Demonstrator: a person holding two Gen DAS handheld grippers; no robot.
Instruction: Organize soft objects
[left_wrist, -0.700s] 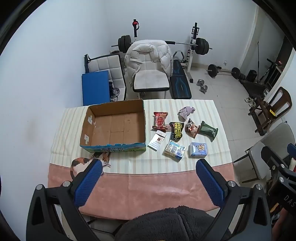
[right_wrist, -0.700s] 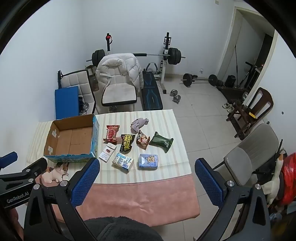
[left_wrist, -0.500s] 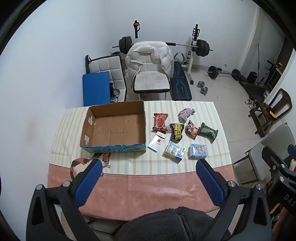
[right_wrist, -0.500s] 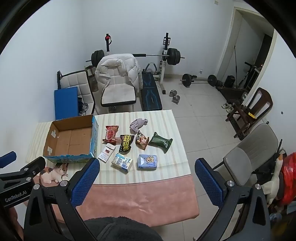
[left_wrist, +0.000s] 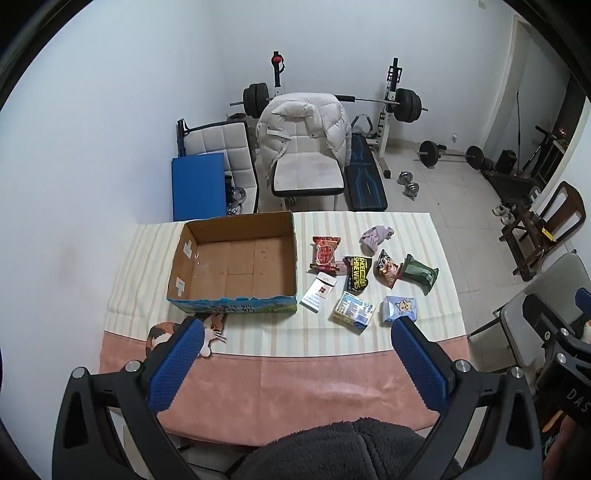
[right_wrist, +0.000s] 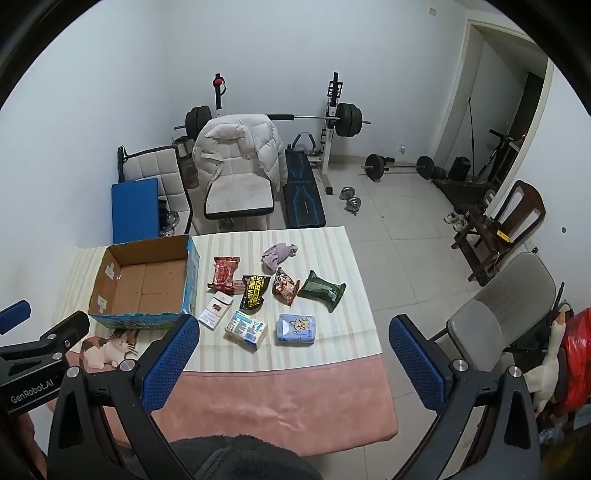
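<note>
both claws, left claw (left_wrist: 293, 356) and right claw (right_wrist: 293, 356), hang wide open and empty above the worktop (left_wrist: 295, 380), likely surveying packets beside the empty box (left_wrist: 236, 262) meant for sorting.

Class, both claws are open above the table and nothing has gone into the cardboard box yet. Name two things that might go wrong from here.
1. The black pouch overlaps the red packet and lies close to the white carton, so a claw may drag a neighbour along.
2. The toy cat sits tight against the box, leaving little room for fingers.
</note>
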